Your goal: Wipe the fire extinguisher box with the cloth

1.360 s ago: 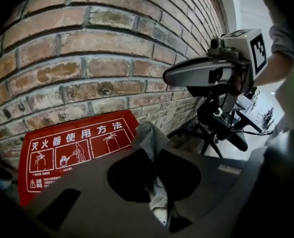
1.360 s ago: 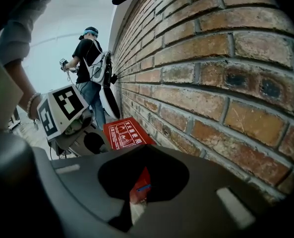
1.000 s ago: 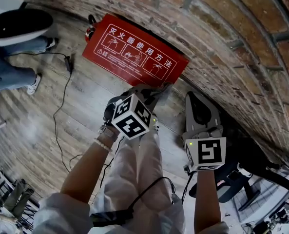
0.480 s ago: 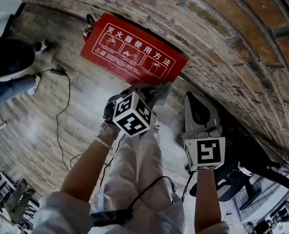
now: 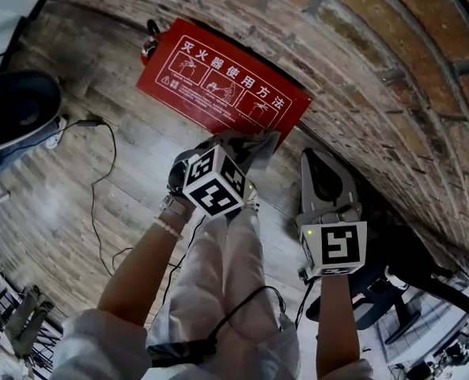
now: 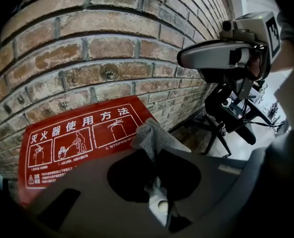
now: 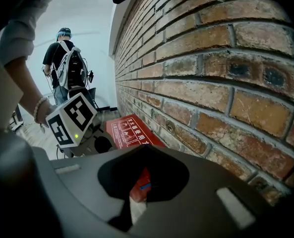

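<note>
Next, press grey cloth (image 6: pixel 149 136), clamped in left gripper (image 6: pixel 154 155), flat onto fire extinguisher box (image 5: pixel 222 81) at upper centre; right gripper (image 7: pixel 140 155) closed, empty.

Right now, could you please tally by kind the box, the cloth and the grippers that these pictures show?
Red fire extinguisher box: 1
Grey cloth: 1
Grippers: 2, the left gripper with its jaws shut on the cloth, and the right gripper
Total: 4
</note>
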A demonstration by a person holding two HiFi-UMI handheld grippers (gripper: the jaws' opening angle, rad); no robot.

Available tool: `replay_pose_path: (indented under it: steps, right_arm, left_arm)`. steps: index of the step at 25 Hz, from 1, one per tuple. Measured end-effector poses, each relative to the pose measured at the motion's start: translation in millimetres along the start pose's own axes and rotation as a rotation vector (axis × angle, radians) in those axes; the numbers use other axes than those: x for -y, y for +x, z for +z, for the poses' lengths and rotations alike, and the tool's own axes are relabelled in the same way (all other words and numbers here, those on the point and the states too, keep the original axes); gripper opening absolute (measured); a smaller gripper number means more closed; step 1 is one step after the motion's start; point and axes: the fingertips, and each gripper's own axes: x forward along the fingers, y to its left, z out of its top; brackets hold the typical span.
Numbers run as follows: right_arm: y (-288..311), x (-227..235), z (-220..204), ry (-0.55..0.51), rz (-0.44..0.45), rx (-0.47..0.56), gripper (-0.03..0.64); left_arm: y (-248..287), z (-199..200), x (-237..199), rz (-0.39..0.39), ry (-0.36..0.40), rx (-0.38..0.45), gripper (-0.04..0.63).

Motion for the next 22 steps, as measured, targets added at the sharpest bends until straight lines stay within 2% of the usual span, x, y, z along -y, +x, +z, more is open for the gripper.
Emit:
replay_pose_path:
  steps: [22]
  right_arm:
    - [39,-35,20,-0.032,0.049,-0.014,0.009]
  left_arm:
    - [-28,-30,-54,0.068,-0.065,0.026,0.014]
